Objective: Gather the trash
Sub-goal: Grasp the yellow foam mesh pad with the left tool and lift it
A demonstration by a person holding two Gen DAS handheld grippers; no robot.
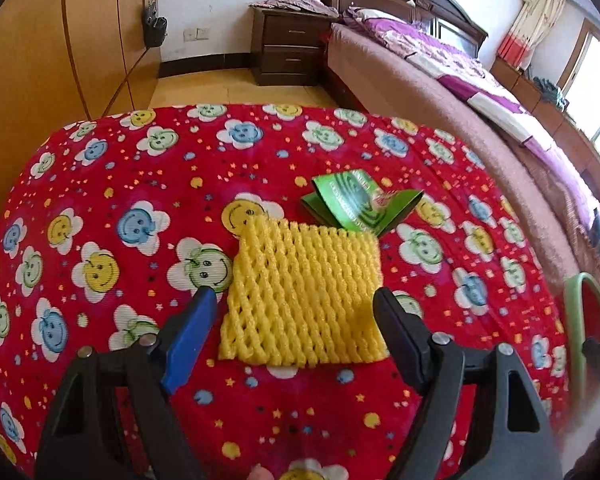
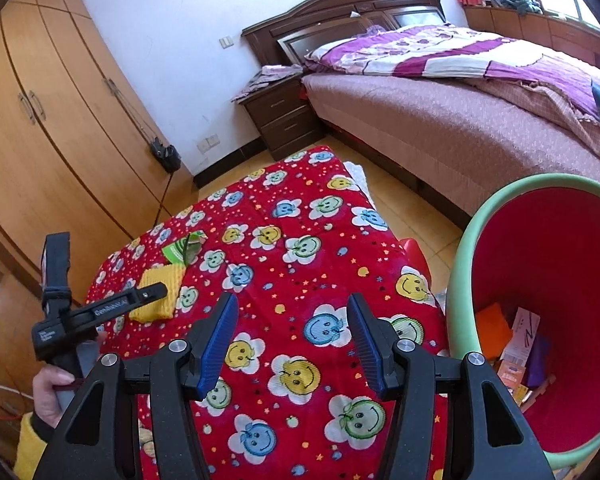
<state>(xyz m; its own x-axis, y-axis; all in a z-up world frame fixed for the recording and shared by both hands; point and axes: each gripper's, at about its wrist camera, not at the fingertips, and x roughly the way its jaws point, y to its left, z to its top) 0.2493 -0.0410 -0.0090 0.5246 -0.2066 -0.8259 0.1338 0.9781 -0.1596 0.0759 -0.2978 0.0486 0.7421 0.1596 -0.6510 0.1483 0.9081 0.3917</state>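
A table covered with a red cloth (image 1: 100, 184) printed with smiling flowers stands in a bedroom, with a bed (image 2: 440, 120) and a dark nightstand (image 1: 288, 48) behind it. Two pieces of trash lie on the cloth – a yellow foam net (image 1: 304, 292), flat, and a green folded carton (image 1: 356, 204) just beyond it, its near edge touching or slightly overlapping the net's far corner.

The left gripper (image 1: 296, 300) points down at the net with its jaws wide apart, one finger on each side of the net's near half. Nothing is clamped; whether the fingertips touch the net or the cloth cannot be told. In the right wrist view a hand (image 2: 50, 384) with a yellow sleeve holds this gripper from the left side of the table.

The right gripper (image 2: 292, 308) hangs over bare cloth with its jaws partly open and empty. Just to its right is a bin (image 2: 460, 248) with a pale green rim and red inside – tilted toward the camera, with paper scraps and cartons at its bottom.
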